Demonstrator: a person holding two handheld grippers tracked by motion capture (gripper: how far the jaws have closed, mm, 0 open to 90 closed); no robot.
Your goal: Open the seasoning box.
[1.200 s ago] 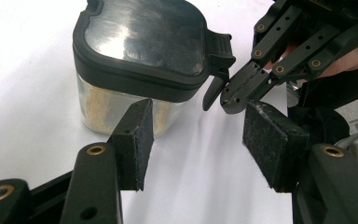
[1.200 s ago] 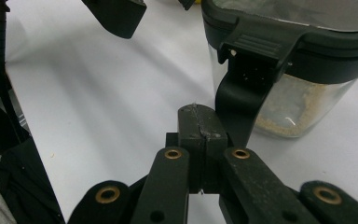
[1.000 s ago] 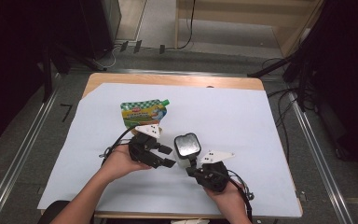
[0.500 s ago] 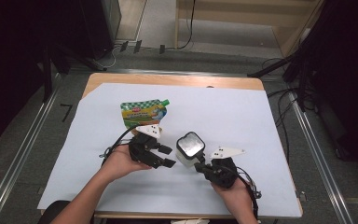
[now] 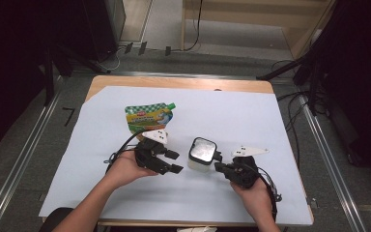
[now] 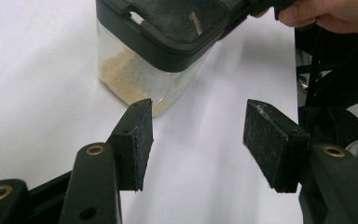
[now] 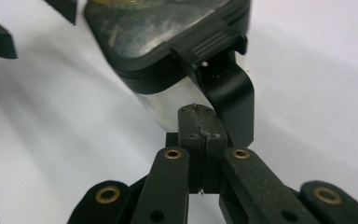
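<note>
Pouch (image 5: 148, 116) at the back of the sheet (image 5: 251, 121) has a green checkered top, a red brand patch and a yellow band w/ print, but the lettering is too small to read. Green cap at its upper right corner. No writing legible on the jar (image 5: 202, 154) or its lid.

Jar: clear square box, dark lid, some tan powder at the bottom (seen in left gripper view (image 6: 135, 77)). It stands on the sheet between the two tongs, near the table's front edge.

Left gripper (image 5: 173, 162): jaws spread, nothing between them. In its own view (image 6: 198, 140) the jar sits just ahead and a bit to the left pad's side, not touched. In the high view the tips point at the jar's left side, near but apart.

Right gripper (image 5: 218, 166): jaws pressed together, pads meeting edge to edge (image 7: 200, 123), nothing pinched. The tips sit right by the jar's lower wall, just under the black latch flap (image 7: 228, 100) that hangs from the lid's edge; contact w/ flap or wall can't be told. In the high view it's at the jar's right side.

Surface: pale blue-white sheet over a wooden table (image 5: 174, 83), wood strip showing at the back. Room: grey floor, metal rails left and right, black cables on the floor, dark gear at both sides, light wooden furniture at the far end.
</note>
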